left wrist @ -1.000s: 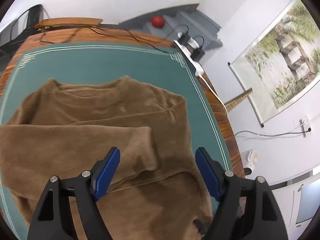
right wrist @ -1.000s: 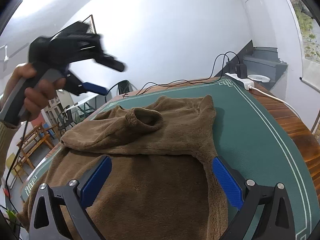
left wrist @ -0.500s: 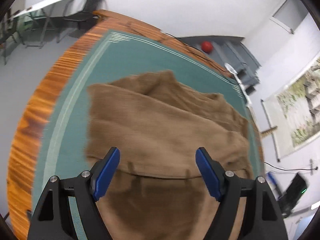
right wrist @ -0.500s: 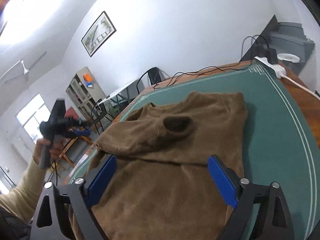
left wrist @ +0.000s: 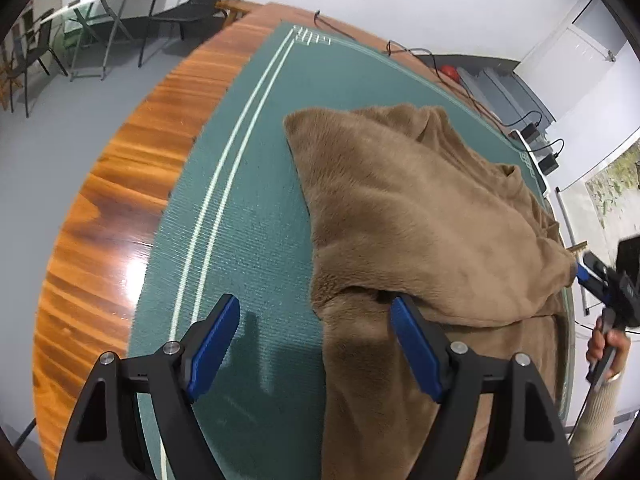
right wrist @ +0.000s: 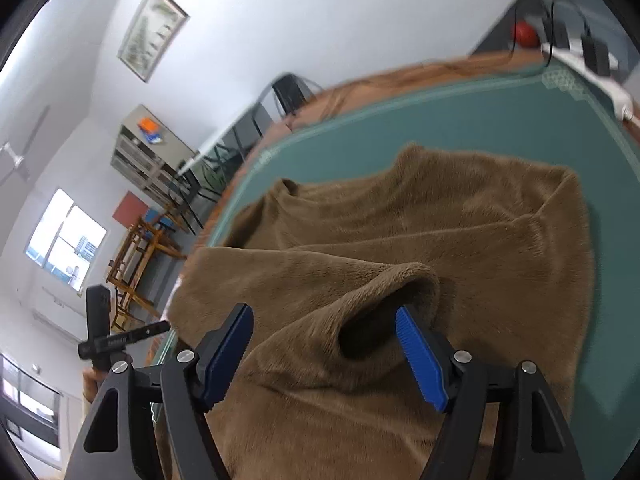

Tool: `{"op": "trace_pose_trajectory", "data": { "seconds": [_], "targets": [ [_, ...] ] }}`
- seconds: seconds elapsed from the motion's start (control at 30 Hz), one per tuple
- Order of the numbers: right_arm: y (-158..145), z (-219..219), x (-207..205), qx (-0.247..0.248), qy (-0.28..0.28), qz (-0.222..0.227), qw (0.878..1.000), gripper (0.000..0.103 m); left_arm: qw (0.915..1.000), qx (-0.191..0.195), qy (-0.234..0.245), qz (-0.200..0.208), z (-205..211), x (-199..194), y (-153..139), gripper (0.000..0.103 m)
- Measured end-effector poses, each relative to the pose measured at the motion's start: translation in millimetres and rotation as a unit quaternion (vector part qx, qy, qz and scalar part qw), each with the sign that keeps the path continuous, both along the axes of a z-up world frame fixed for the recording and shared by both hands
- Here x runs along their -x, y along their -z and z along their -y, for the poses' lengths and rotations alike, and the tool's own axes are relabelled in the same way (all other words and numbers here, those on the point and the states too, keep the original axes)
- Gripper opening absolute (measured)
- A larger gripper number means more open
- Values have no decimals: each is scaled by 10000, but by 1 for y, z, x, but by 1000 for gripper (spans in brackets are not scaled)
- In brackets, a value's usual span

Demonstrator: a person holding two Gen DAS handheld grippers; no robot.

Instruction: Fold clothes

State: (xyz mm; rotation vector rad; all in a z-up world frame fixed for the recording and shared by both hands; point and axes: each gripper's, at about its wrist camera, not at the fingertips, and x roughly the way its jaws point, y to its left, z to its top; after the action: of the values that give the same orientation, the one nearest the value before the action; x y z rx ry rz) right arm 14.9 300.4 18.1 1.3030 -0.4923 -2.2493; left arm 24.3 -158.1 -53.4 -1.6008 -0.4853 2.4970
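Both grippers hover over a brown sweater, jaws apart, gripping nothing.

Left gripper (left wrist: 314,346) straddles the sweater (left wrist: 420,220) edge on the green mat (left wrist: 240,220); right gripper (right wrist: 324,346), jaws just narrowing, frames the sleeve cuff (right wrist: 400,292).

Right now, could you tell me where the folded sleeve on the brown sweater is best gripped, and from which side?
Probably at the cuff, where the sleeve ends in an open, raised mouth lying across the sweater. Come from the near side, one finger of the right hand-held gripper inside the opening and one outside, pinching its thick rim rather than the flat cloth beneath.
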Motion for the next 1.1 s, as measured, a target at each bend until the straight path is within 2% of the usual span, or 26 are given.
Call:
{"op": "trace_pose_trajectory", "data": {
  "seconds": [0.13, 0.23, 0.3, 0.43, 0.47, 0.57, 0.7, 0.83, 0.87, 0.93, 1.0, 1.1],
  "targets": [
    [17, 8, 14, -41, -82, 388, 9992, 75, 9998, -91, 163, 50, -10, 8, 9, 81],
    [27, 18, 18, -163, -211, 485, 9985, 71, 9997, -29, 240, 33, -17, 14, 12, 81],
    [34, 23, 20, -240, -287, 495, 9981, 59, 9997, 14, 261, 3, -19, 16, 11, 81],
    [46, 30, 27, -494, -349, 438, 9972, 46, 9997, -12, 247, 22, -18, 19, 10, 81],
    [47, 31, 28, -587, -347, 385, 9969, 38, 9997, 3, 251, 20, -19, 19, 9, 81],
    [32, 30, 20, -867, -304, -57, 9958, 22, 9997, 39, 261, 6, -20, 20, 7, 81],
    [-22, 13, -3, -1142, 82, -1159, 9866, 21, 9994, 136, 330, -52, -28, 19, 6, 81],
    [-58, -11, -28, -1755, 731, -1992, 9613, 21, 9986, 320, 419, -93, -37, 19, 6, 82],
    [-59, -16, -31, -1870, 814, -2034, 9576, 21, 9986, 282, 436, -93, -39, 19, 6, 82],
    [-41, -24, -30, -1906, 814, -1724, 9630, 21, 9988, 304, 379, -85, -41, 20, 9, 82],
    [-22, -30, -27, -2003, 801, -1442, 9657, 21, 9983, 485, 288, -143, -42, 20, 8, 82],
    [7, -33, -22, -2291, 741, -1126, 9640, 23, 9911, 1274, 76, -367, -43, 16, 1, 84]
  ]
}}
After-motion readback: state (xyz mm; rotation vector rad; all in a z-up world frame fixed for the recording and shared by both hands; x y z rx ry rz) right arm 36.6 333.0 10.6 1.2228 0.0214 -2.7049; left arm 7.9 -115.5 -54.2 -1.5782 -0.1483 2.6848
